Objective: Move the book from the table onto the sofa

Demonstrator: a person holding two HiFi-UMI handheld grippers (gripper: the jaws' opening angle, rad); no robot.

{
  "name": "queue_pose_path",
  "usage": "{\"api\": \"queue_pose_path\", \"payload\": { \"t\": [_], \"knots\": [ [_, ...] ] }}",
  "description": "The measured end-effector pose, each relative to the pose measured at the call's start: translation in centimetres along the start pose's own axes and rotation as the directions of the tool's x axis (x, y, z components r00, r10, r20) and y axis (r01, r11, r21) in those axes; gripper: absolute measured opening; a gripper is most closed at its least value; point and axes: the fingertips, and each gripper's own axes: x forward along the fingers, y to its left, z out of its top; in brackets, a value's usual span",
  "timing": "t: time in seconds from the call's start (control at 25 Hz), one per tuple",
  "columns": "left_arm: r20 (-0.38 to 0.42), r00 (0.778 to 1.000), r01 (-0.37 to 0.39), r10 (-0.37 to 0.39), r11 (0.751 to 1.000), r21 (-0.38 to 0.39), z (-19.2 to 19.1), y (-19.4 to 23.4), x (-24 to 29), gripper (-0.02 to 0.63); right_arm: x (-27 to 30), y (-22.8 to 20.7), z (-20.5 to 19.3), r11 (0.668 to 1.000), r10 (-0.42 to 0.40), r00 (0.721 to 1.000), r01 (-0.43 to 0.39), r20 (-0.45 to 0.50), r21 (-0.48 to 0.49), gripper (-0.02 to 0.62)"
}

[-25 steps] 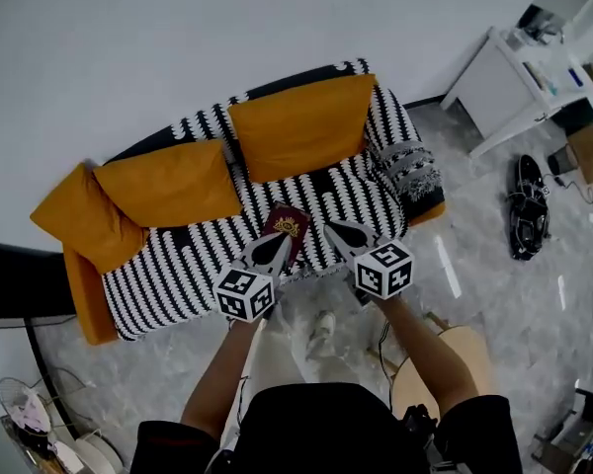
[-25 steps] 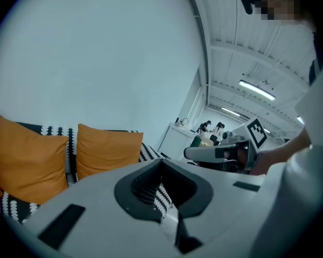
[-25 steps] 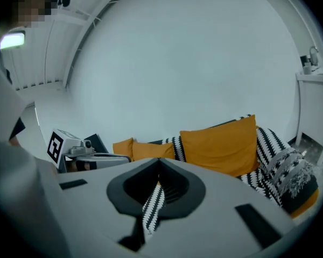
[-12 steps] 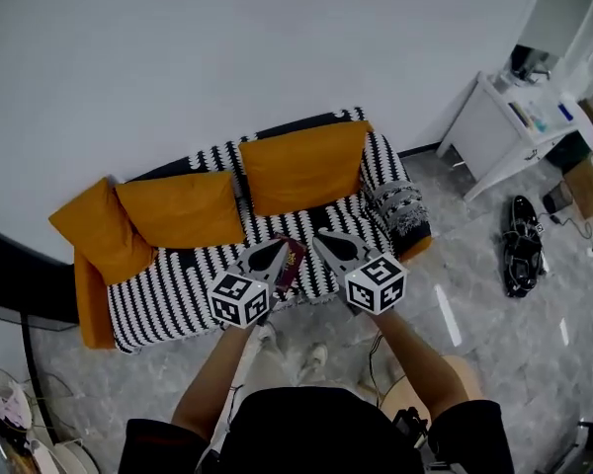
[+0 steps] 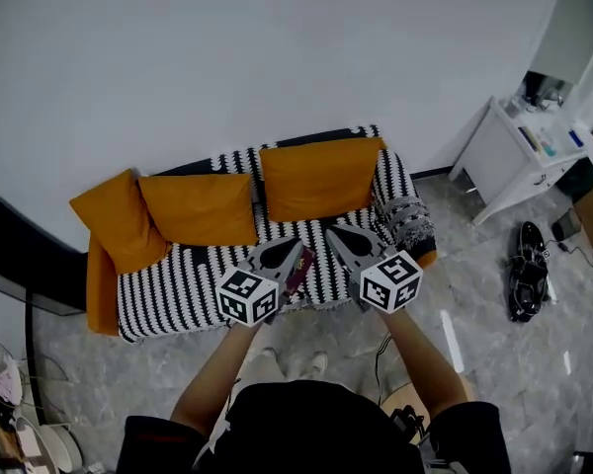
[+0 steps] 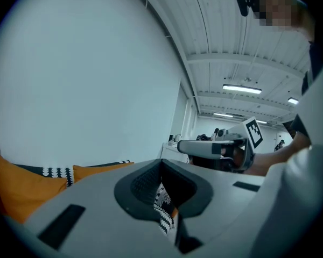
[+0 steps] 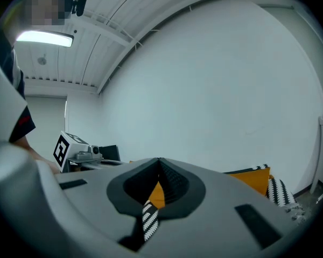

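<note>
The book [image 5: 299, 271], dark red, lies on the seat of the sofa [image 5: 178, 284], close to the seat's front edge and about midway along it, on the black-and-white striped cover. Only a narrow strip of it shows in the head view, because the left gripper [image 5: 289, 249] covers the rest. From that strip its long axis seems to run from the front edge towards the backrest, leaning a little to one side, though too little of it shows to be sure.

The left gripper is the nearer one and overlaps the book in the head view. The right gripper [image 5: 336, 235] is just beside the book, towards the sofa's right end. Neither gripper view shows the book. Both look out roughly level at the wall, with the tops of the orange cushions [image 5: 321, 178] low in view, so I judge that the book lies below and slightly ahead of both tips rather than between them.

The jaws of both grippers are pressed together with nothing pinched. The stripes and orange seen through the gap behind the tips are the sofa beyond.

With the book resting on the seat and apart from the jaws, the placing looks done. The only clearance that matters now is the left gripper's, straight above the book.
</note>
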Motion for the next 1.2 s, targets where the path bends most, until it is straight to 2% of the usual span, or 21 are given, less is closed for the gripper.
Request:
{"api": "queue_pose_path", "payload": {
  "t": [0.24, 0.6, 1.2],
  "knots": [
    [0.013, 1.0, -0.005, 0.005, 1.0, -0.027, 0.4, 0.4, -0.9, 0.017, 0.2, 1.1, 1.2, 1.0, 0.002, 1.0, -0.001, 0.02, -0.023, 0.015],
    [0.021, 0.999, 0.043, -0.043, 0.999, 0.003, 1.8, 0.1, -3.2, 0.017, 0.3, 3.9, 2.7, 0.998, -0.045, 0.998, 0.048, 0.053, -0.051, 0.015],
    [0.07, 0.992, 0.107, -0.108, 0.994, 0.02, 3.4, 0.7, -12.4, 0.017, 1.8, 12.5, 1.9, 0.989, -0.146, 0.988, 0.148, 0.057, -0.028, 0.015]
  ]
}}
